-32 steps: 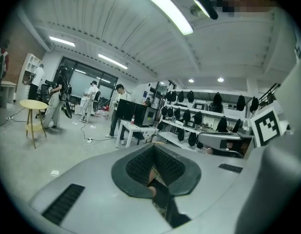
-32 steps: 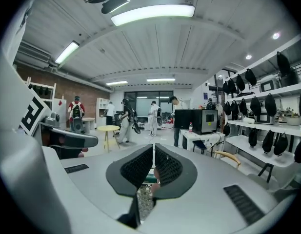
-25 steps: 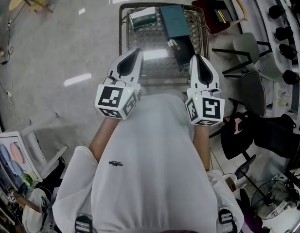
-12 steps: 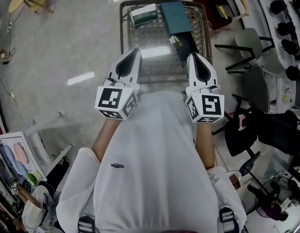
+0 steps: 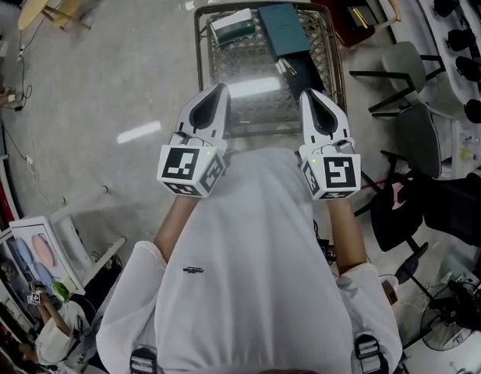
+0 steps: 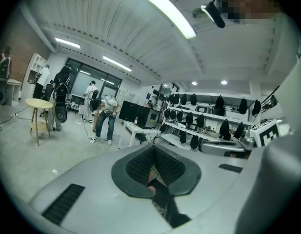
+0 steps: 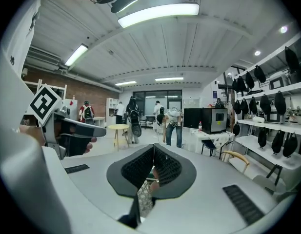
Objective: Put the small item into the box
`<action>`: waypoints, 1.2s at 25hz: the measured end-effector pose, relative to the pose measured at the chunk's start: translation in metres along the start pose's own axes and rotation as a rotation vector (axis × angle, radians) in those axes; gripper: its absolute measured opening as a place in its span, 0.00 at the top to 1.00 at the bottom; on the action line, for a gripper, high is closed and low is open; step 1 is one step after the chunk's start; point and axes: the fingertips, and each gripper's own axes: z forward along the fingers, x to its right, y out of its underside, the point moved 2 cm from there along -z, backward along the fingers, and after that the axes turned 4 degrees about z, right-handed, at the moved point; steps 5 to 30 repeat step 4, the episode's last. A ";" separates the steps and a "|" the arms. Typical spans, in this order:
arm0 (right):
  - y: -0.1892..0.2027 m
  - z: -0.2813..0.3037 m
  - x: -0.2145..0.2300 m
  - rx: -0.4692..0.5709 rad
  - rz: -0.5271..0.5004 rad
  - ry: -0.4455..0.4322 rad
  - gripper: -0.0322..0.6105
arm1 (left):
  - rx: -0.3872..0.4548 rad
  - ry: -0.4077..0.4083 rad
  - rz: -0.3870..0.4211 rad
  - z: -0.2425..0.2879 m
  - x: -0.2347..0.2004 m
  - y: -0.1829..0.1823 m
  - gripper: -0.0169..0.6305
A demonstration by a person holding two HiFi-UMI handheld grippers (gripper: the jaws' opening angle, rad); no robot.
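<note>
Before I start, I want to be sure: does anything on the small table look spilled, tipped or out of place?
Nothing stands out. The green box, the teal box and the dark item lie flat on the table, and nothing is spilled.

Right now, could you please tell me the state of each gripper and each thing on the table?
Left gripper: shut, empty.
Right gripper: shut, empty.
Teal box: flat on the table, untouched.
Small green-and-white item: on the table beside the teal box, untouched.
</note>
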 end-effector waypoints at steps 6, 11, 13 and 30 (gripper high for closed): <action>-0.014 0.011 -0.001 -0.031 -0.136 -0.091 0.95 | 0.036 -0.001 0.015 0.003 -0.003 -0.014 0.97; -0.014 0.011 -0.001 -0.031 -0.136 -0.091 0.95 | 0.036 -0.001 0.015 0.003 -0.003 -0.014 0.97; -0.014 0.011 -0.001 -0.031 -0.136 -0.091 0.95 | 0.036 -0.001 0.015 0.003 -0.003 -0.014 0.97; -0.014 0.011 -0.001 -0.031 -0.136 -0.091 0.95 | 0.036 -0.001 0.015 0.003 -0.003 -0.014 0.97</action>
